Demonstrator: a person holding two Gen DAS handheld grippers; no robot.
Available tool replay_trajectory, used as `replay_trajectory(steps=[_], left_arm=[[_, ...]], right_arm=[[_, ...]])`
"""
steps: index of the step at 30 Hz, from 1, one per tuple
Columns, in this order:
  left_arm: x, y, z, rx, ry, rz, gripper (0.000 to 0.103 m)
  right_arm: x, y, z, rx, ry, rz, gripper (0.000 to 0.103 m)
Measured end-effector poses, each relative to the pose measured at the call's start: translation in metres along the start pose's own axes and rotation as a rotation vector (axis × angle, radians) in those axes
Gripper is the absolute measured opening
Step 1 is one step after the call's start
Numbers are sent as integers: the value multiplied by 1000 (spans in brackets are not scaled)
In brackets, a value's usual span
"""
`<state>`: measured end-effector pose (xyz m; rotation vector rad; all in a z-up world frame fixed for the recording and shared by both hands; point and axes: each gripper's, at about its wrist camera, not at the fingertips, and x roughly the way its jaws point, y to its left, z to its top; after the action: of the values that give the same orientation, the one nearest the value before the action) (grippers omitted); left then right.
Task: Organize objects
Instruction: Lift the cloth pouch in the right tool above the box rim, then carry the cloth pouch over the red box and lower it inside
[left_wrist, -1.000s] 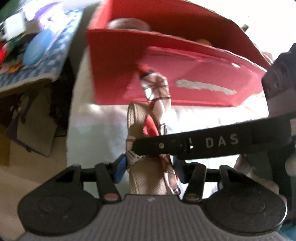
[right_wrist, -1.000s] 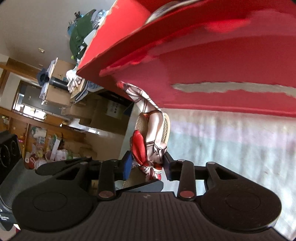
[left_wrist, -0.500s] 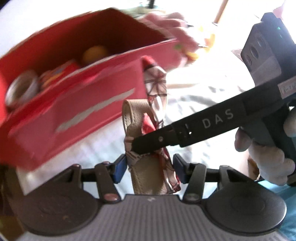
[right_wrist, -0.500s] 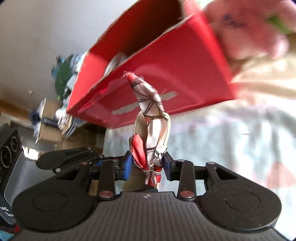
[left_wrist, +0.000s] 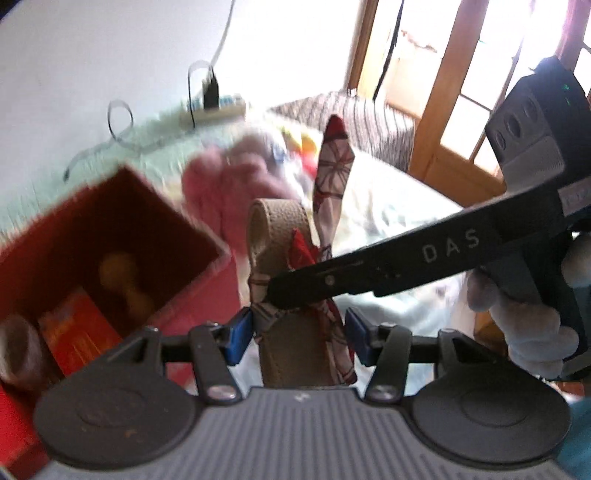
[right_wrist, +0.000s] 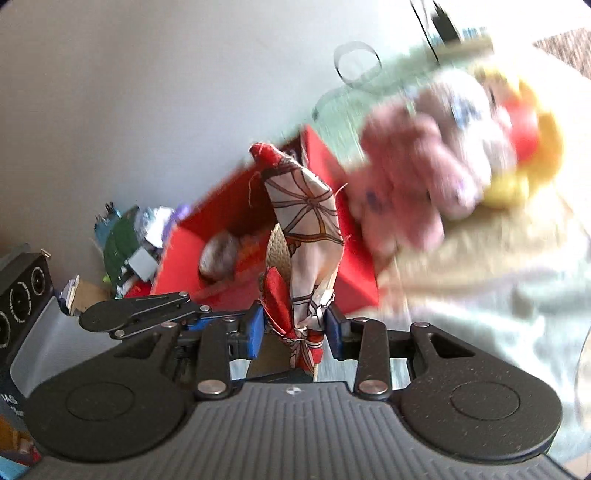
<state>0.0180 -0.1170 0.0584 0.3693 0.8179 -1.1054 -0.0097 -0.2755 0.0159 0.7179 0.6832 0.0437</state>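
Observation:
Both grippers hold one item: a beige strap (left_wrist: 280, 236) with a red and white patterned scarf (left_wrist: 332, 166) tied round it. My left gripper (left_wrist: 299, 336) is shut on the strap and scarf. My right gripper (right_wrist: 295, 328) is shut on the scarf's knot (right_wrist: 301, 295), and its finger crosses the left wrist view (left_wrist: 369, 266). A red open box (left_wrist: 110, 221) lies below and to the left, also in the right wrist view (right_wrist: 258, 236). It holds a yellow toy (left_wrist: 125, 284), an orange packet (left_wrist: 77, 328) and a roll (right_wrist: 218, 254).
Pink and yellow plush toys (right_wrist: 424, 162) lie on the pale bedding (right_wrist: 498, 288) beside the box. A power strip with cables (left_wrist: 214, 107) sits by the white wall. A striped cushion (left_wrist: 369, 122) and wooden window frame (left_wrist: 443, 92) are at the far right.
Both grippers have lifted the strap and scarf up and over the red box. The box has dropped from ahead of the strap to below and left, with its inside now showing.

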Motion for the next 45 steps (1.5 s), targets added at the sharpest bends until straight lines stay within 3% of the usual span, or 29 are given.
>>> replay_trajectory(steps=[6, 11, 21, 31, 39, 45], left_arm=[[-33, 27, 23, -30, -129, 51, 56], [-39, 63, 28, -124, -181, 72, 59], [16, 121, 19, -306, -84, 42, 59], [50, 134, 4, -336, 14, 51, 60], [44, 146, -8, -373, 33, 74, 62], [42, 160, -11, -396, 19, 103, 63]], right_arm=[[7, 26, 43, -127, -63, 42, 37], [35, 52, 73, -255, -35, 6, 35], [119, 75, 87, -513, 188, -243, 34], [168, 79, 77, -664, 389, -404, 33], [184, 75, 75, -684, 434, -468, 29], [181, 72, 82, -643, 406, -444, 28]])
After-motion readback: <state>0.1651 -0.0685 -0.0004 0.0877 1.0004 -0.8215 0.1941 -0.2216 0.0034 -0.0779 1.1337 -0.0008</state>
